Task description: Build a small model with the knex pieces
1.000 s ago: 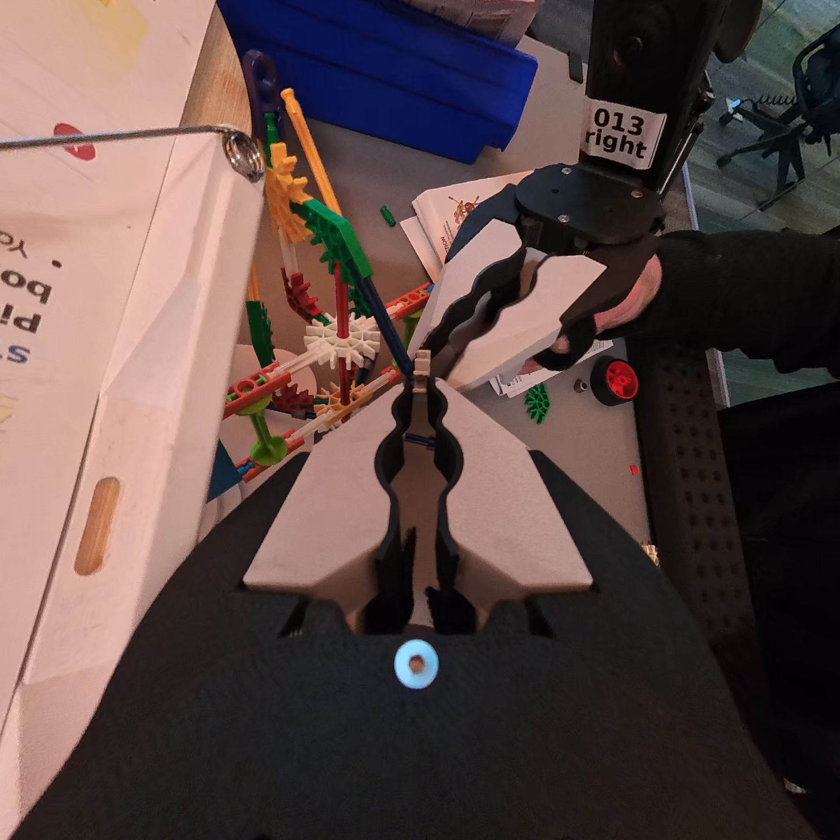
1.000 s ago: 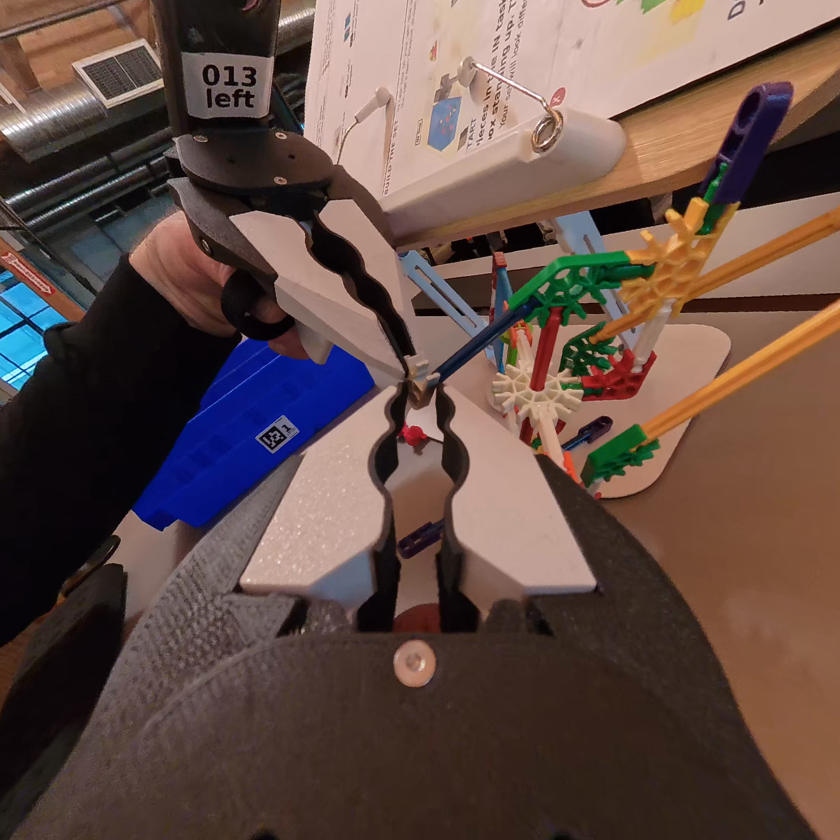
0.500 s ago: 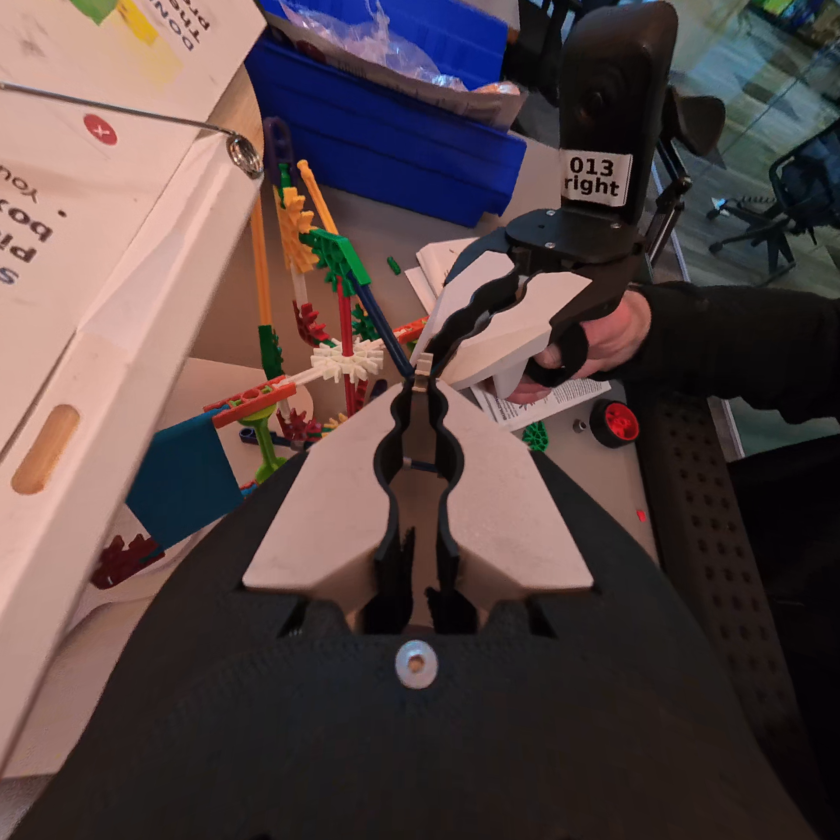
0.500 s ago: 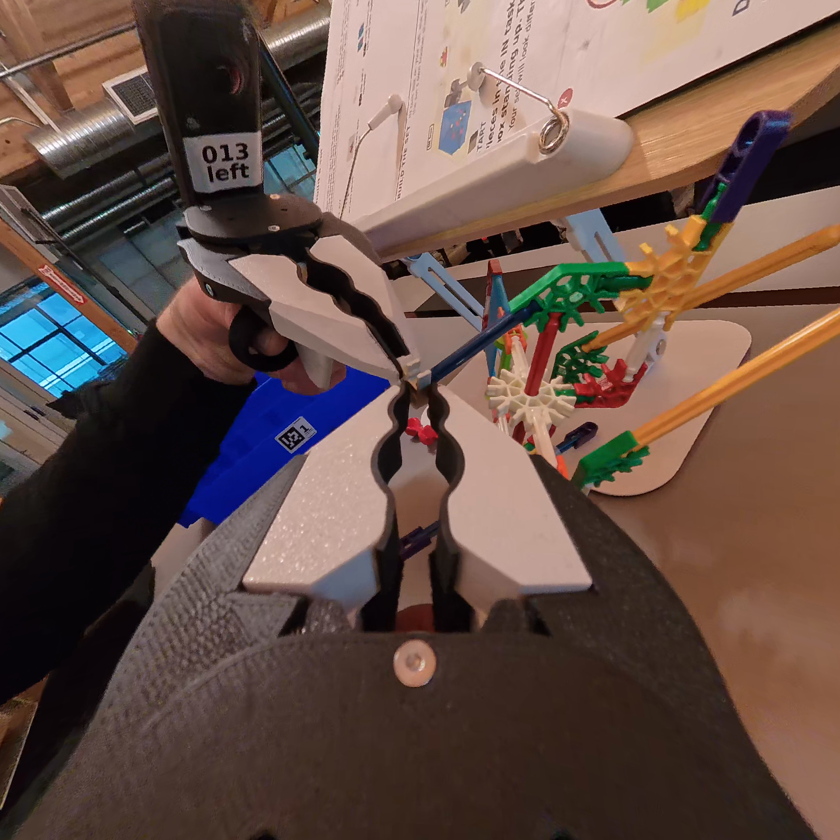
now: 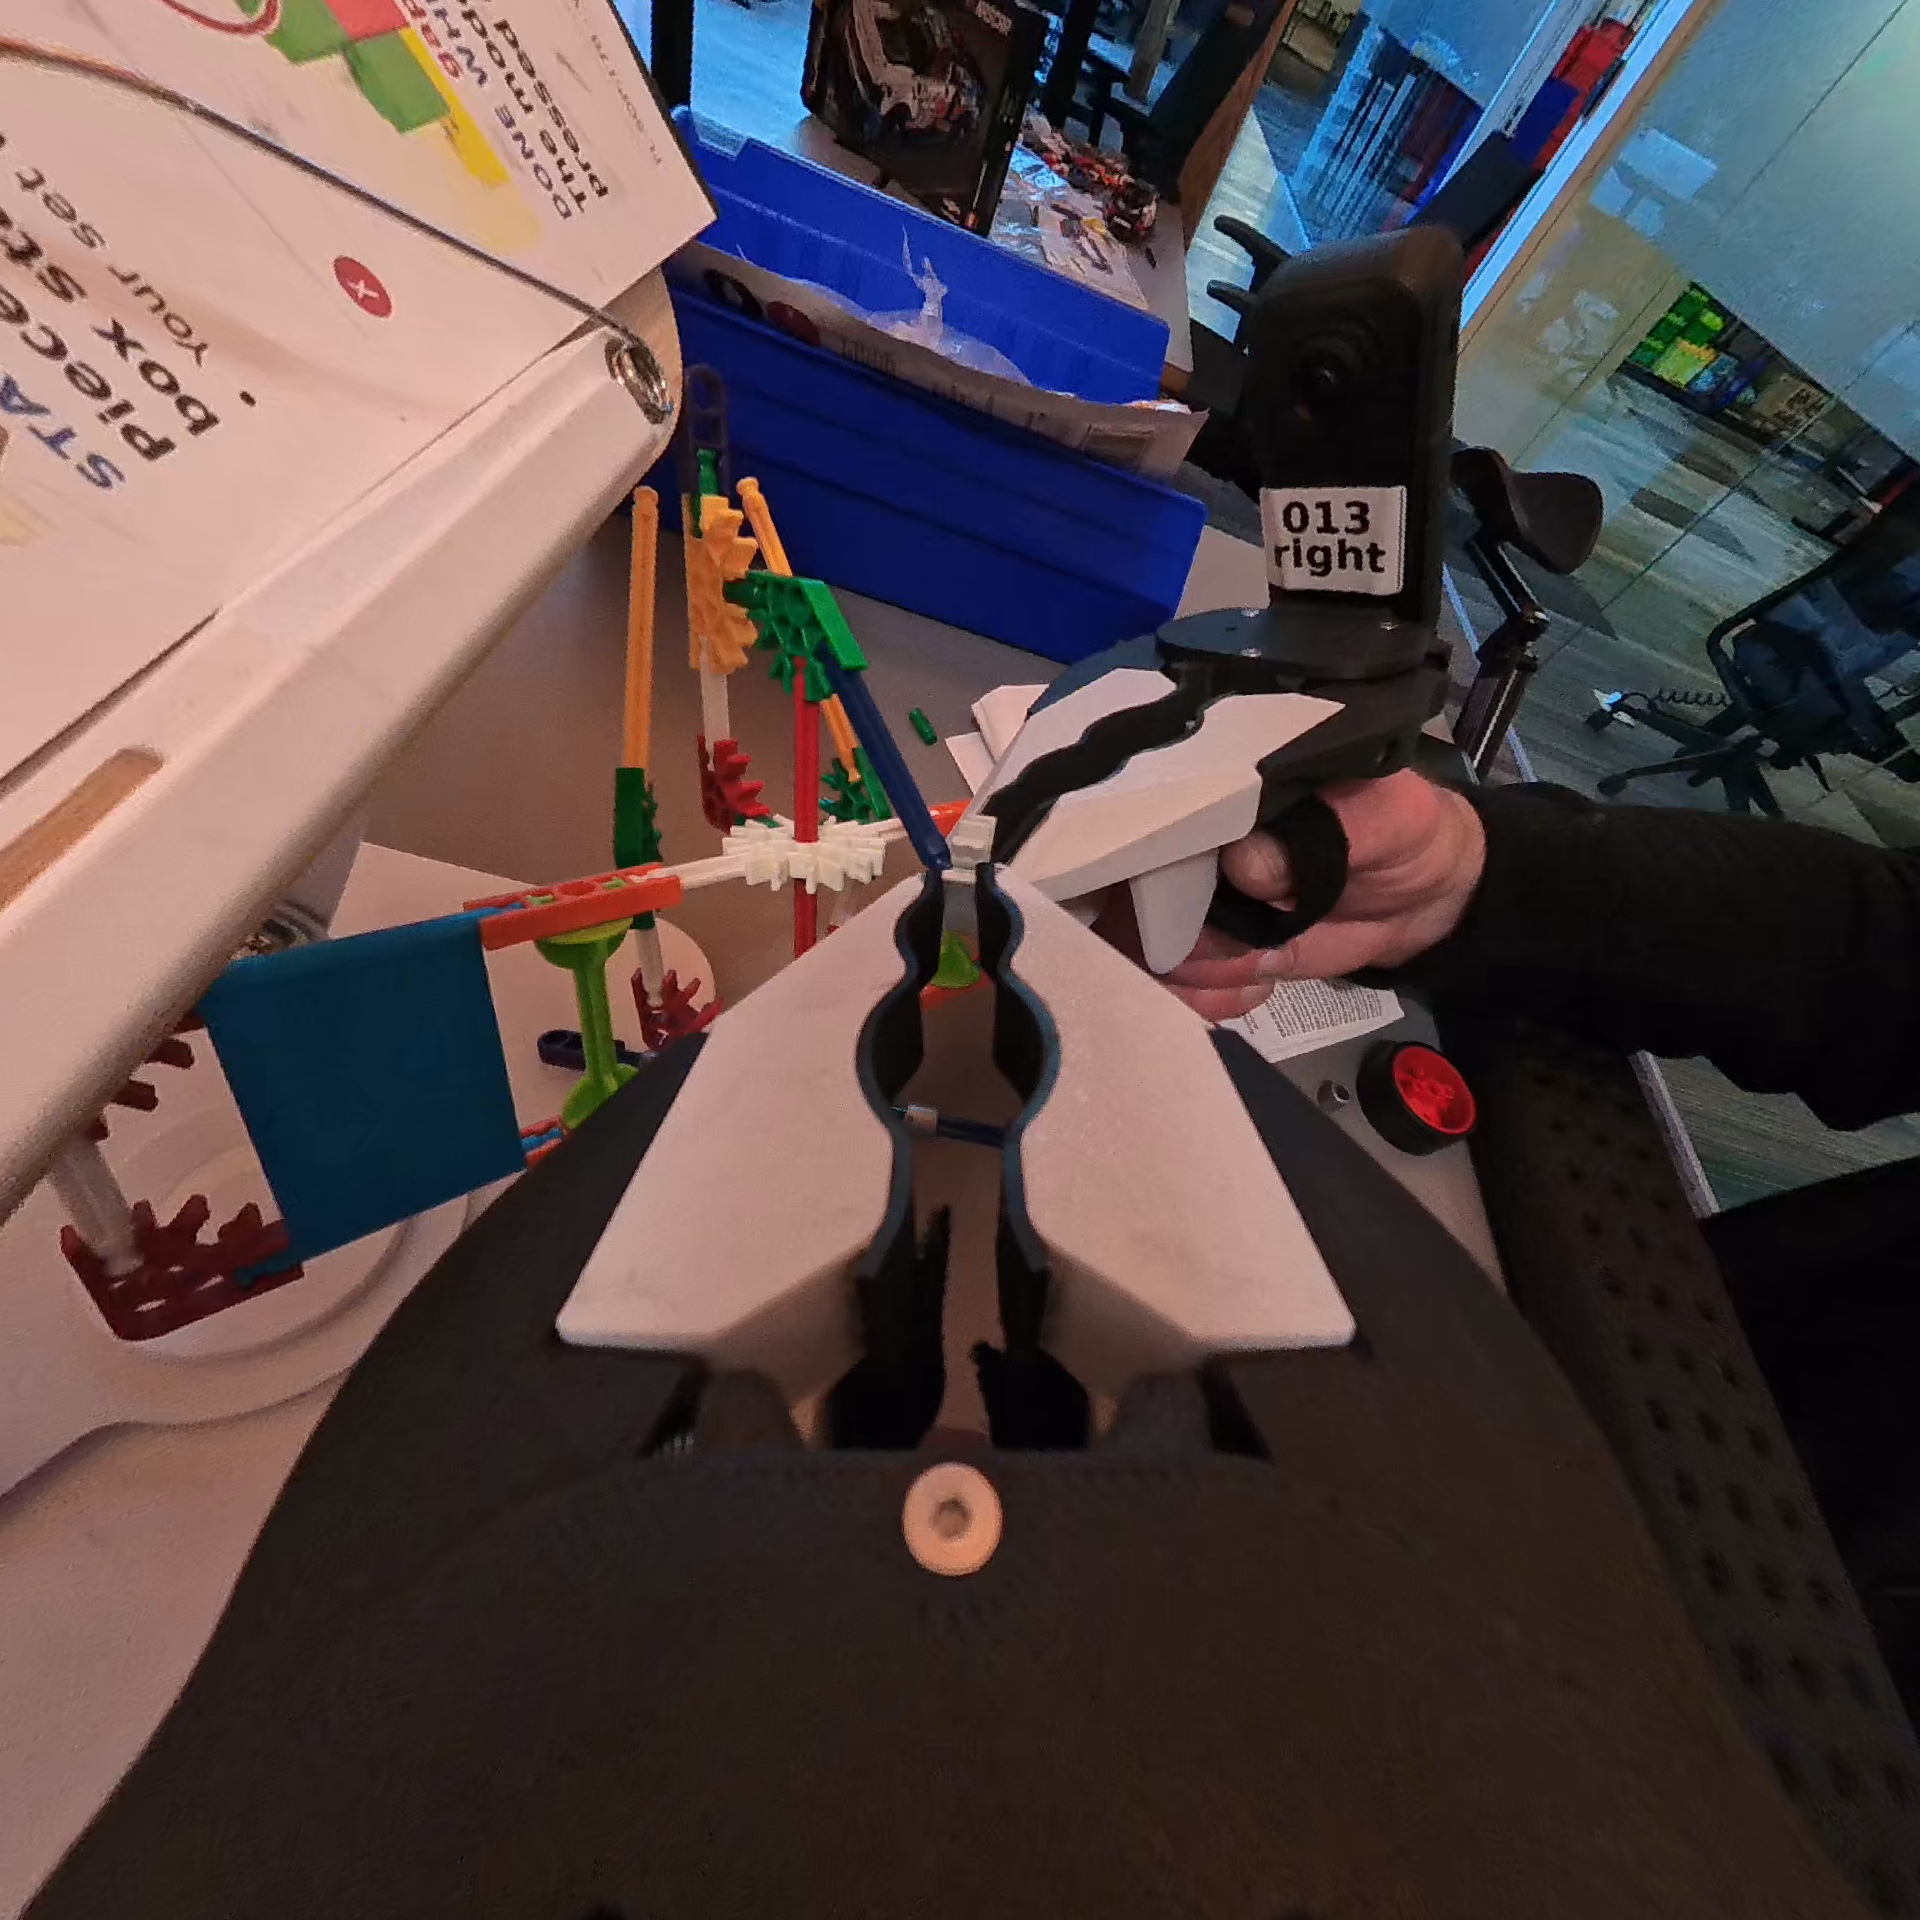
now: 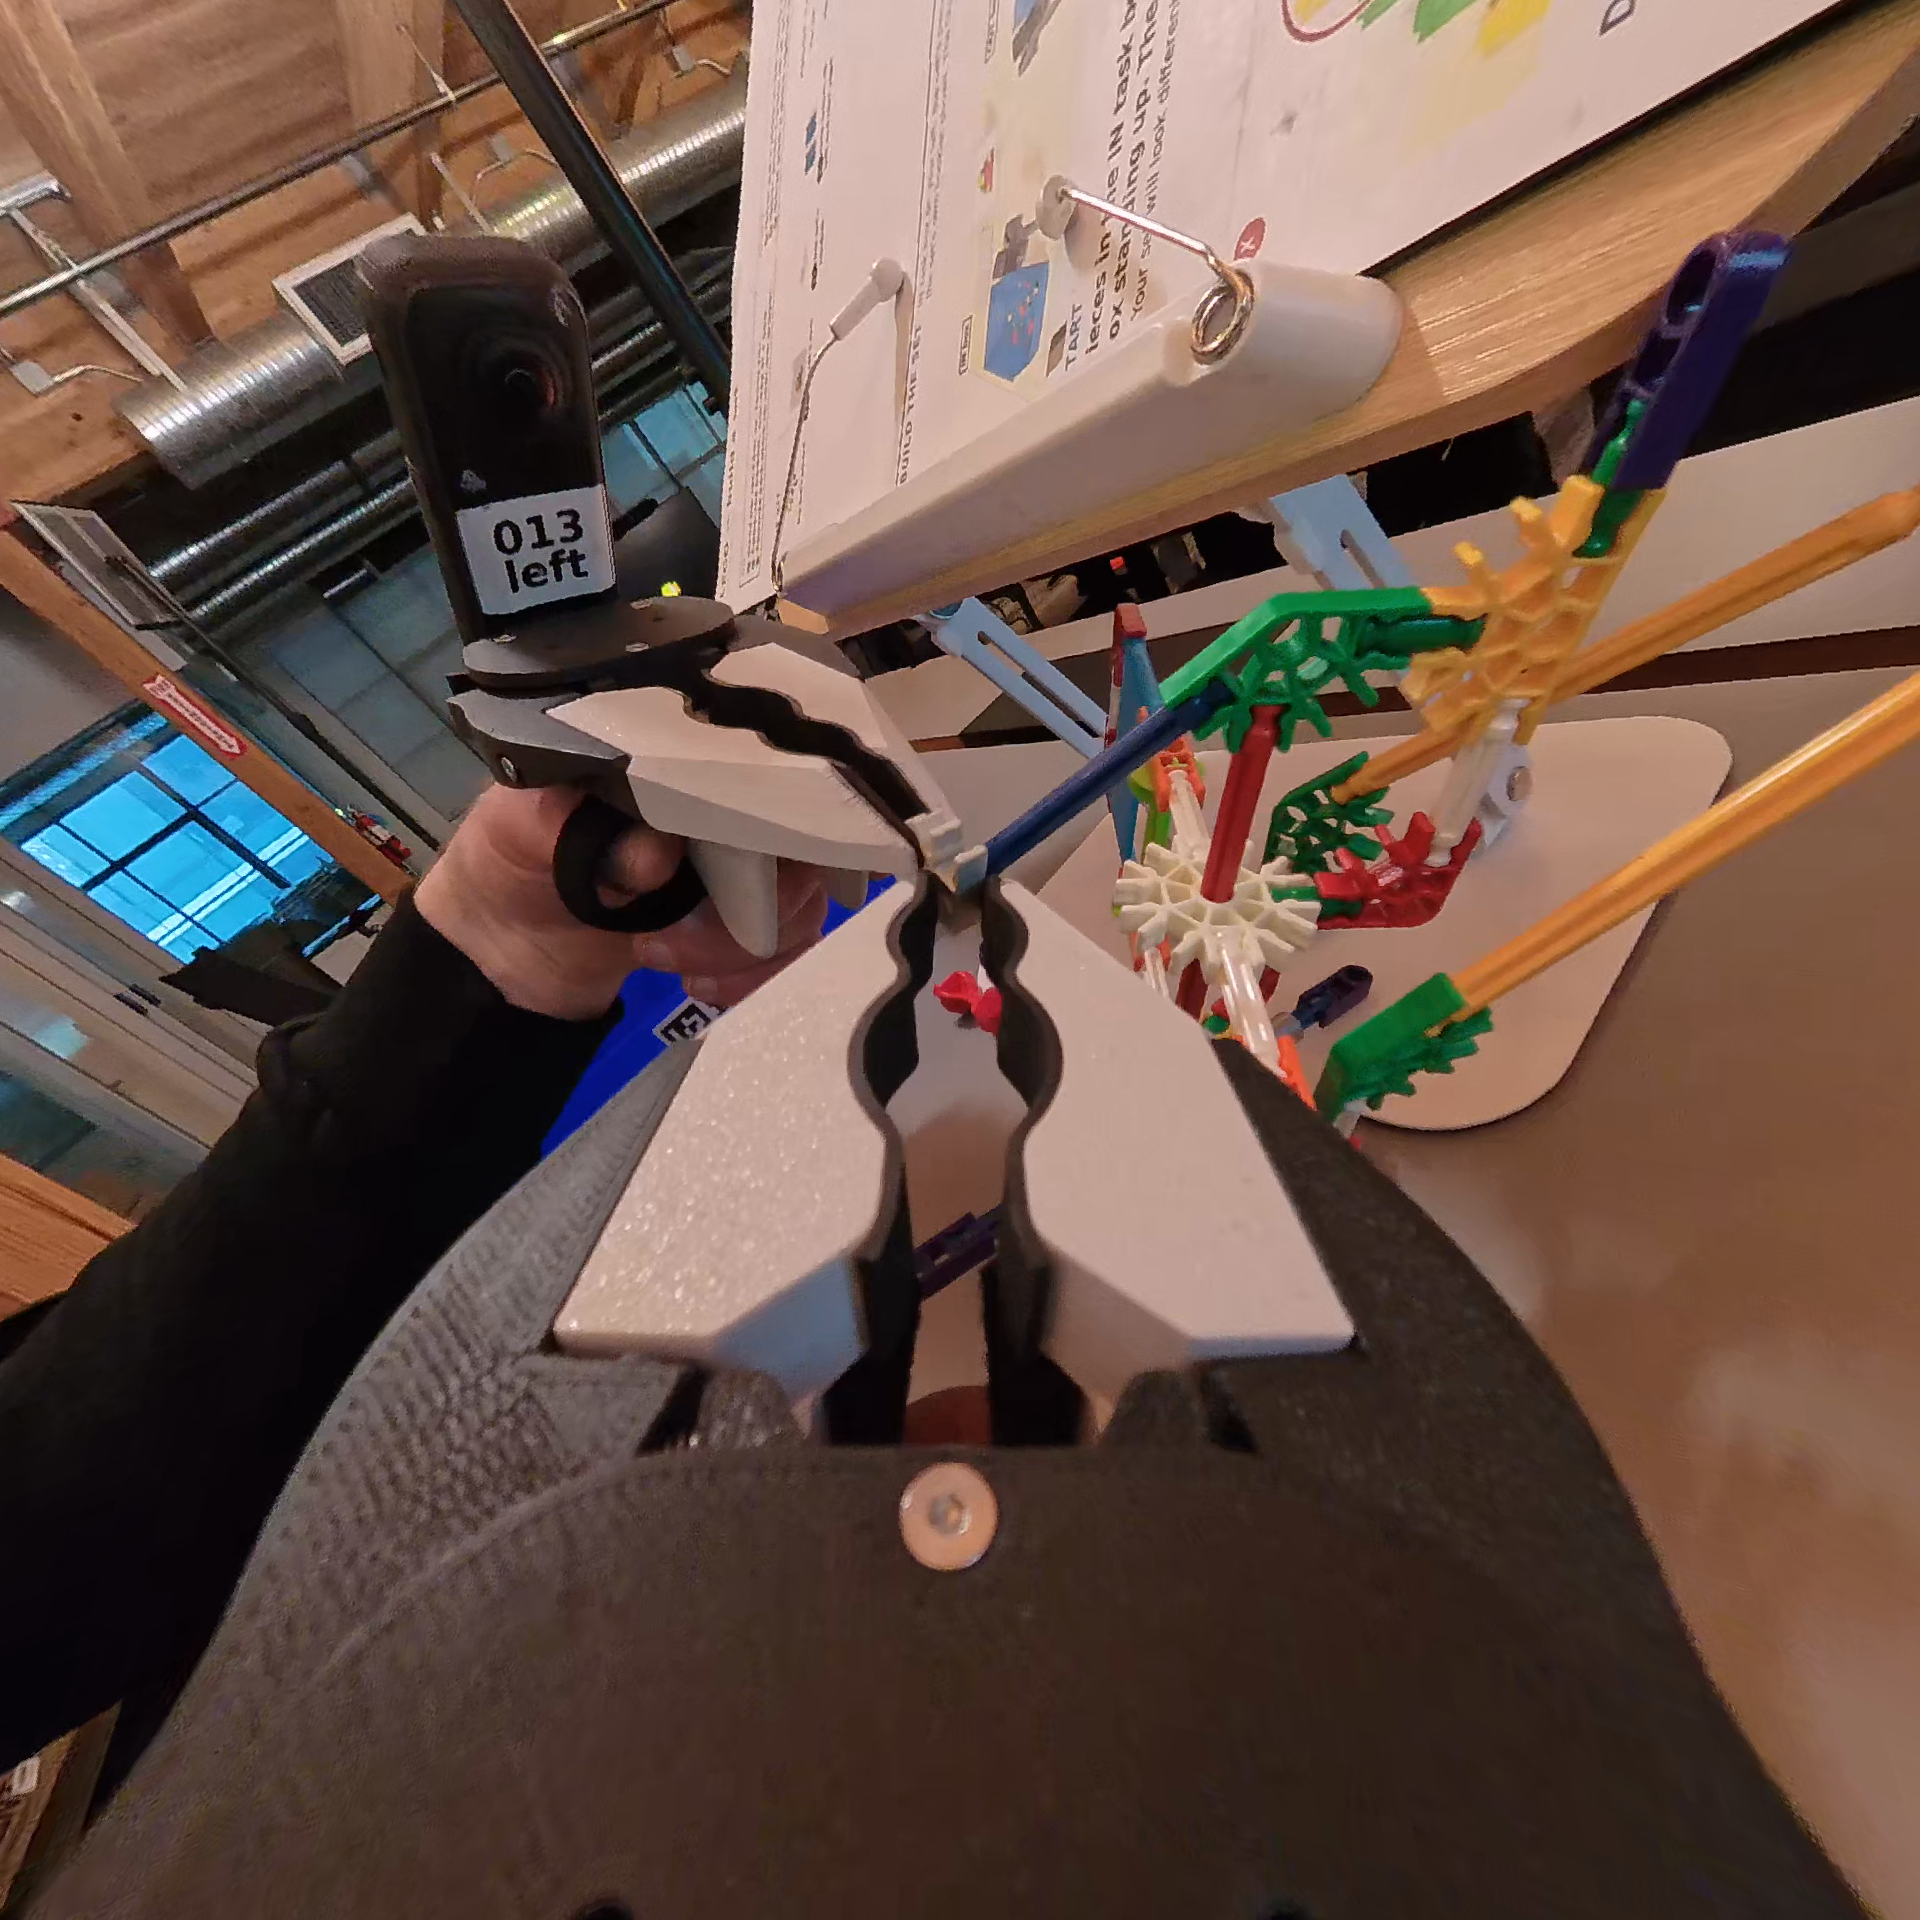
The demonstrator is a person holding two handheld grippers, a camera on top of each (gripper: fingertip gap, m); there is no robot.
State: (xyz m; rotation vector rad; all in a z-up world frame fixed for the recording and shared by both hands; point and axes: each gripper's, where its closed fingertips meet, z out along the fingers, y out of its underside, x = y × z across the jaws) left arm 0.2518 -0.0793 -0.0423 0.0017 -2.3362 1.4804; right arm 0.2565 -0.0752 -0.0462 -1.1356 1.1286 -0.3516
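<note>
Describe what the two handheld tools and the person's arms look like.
Both tools, left and right, have pale grey wedge fingers with wavy black inner pads on textured black bodies. Each carries an upright black camera with a white label and a black loop trigger. Both sleeves are black.

I see dim warm indoor light, cool blue daylight through windows (image 6: 156, 831) far behind, strong fisheye bending at the edges, soft glare patches on the tabletop (image 6: 1714, 1403), sharp centre, slight blur at the corners
</note>
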